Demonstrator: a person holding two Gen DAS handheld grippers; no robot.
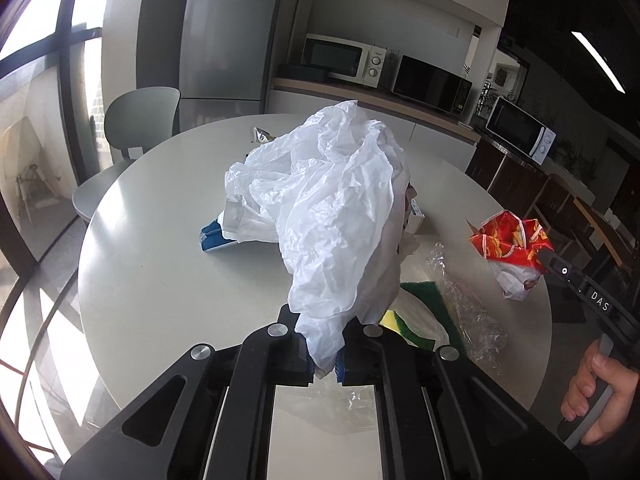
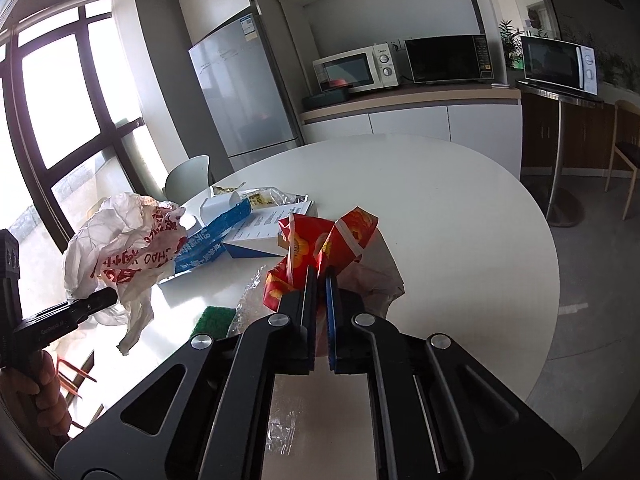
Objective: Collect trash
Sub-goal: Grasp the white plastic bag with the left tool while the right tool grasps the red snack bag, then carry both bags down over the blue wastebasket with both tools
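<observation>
A kitchenette with a fridge [image 2: 244, 92] and microwaves backs a round white table [image 1: 160, 264]. Largest, a crumpled white plastic bag [image 1: 328, 208] hangs pinched in the left gripper [image 1: 324, 360], at table centre. At three o'clock, the right gripper [image 2: 320, 280] clamps a red snack wrapper [image 2: 316, 240]. A blue carton [image 2: 216, 240] lies at eleven o'clock.
</observation>
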